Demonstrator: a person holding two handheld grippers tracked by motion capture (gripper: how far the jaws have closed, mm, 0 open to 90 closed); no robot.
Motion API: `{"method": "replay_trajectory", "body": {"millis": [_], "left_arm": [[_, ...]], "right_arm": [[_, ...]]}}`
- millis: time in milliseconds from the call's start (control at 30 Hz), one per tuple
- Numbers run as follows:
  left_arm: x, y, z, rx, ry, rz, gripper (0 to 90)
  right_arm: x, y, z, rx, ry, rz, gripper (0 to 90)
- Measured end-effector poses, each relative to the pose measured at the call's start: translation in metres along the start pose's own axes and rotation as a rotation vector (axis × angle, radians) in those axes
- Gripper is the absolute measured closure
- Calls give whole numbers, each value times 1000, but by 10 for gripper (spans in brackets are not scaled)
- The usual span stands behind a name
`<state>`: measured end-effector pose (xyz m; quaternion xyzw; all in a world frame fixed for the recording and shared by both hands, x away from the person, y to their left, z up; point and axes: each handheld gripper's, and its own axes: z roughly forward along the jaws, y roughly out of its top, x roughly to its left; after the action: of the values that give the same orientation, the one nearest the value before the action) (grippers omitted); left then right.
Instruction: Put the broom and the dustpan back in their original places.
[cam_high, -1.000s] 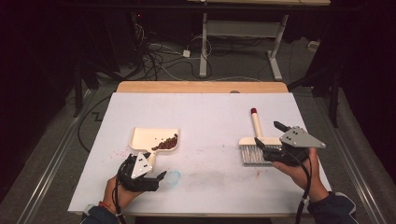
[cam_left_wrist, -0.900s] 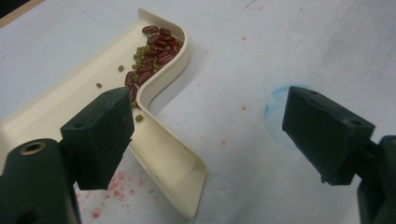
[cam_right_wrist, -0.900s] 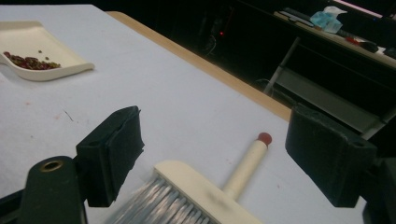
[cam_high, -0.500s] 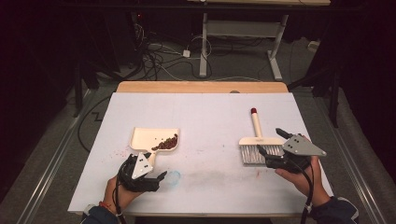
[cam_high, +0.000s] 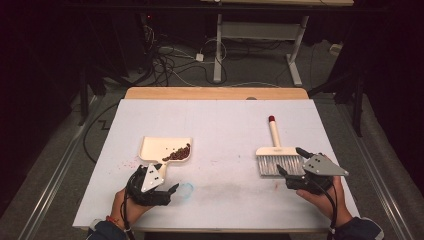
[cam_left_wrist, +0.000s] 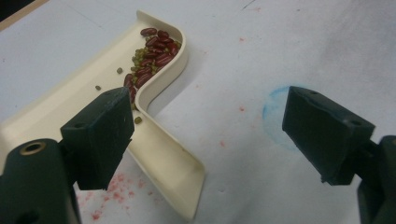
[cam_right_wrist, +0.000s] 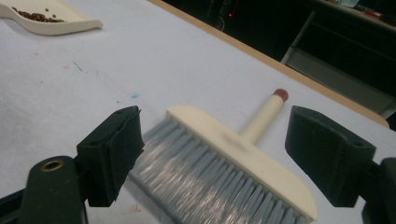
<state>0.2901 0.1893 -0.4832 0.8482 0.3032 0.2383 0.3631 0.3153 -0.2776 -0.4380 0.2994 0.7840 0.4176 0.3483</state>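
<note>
**Both grippers open over dustpan and brush**

The table (cam_high: 220, 115) is covered by a white sheet, marked with faint red specks and a pale blue ring (cam_left_wrist: 275, 116); a wooden edge shows along its far side. On the left half lies the cream dustpan (cam_high: 160, 149), flat on the sheet, its handle pointing toward the person; on the right half lies the brush (cam_high: 276, 154), cream-backed with grey bristles toward the person and a red-tipped handle pointing away; the two are well apart. The left gripper (cam_high: 165, 186) sits at the near end of the dustpan's handle; in the left gripper view its jaws stand wide, one jaw above the handle (cam_left_wrist: 168, 172), the other over the blue ring, neither closed on anything. The right gripper (cam_high: 291, 161) rests just beside the brush's bristles on their near right side; in the right gripper view its jaws are spread wide with the brush head (cam_right_wrist: 233, 163) between them, not clamped. A small heap of red and green beans (cam_left_wrist: 152, 56) lies in the dustpan's corner; a few sit loose along its floor.
</note>
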Motion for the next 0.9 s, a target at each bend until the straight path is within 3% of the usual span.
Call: {"method": "replay_trajectory", "body": {"millis": [400,533,900], "left_arm": [[1,1,2,-6,-9,-9,162],[0,1,2,-4,-2,8,162],[-2,-4,-6,-1,7,-6,162]], "right_arm": [[4,-26,-3,57,25,13,195],[7,-34,-2,78,39,22,200],[11,-30,-2,68,50,9,202]]}}
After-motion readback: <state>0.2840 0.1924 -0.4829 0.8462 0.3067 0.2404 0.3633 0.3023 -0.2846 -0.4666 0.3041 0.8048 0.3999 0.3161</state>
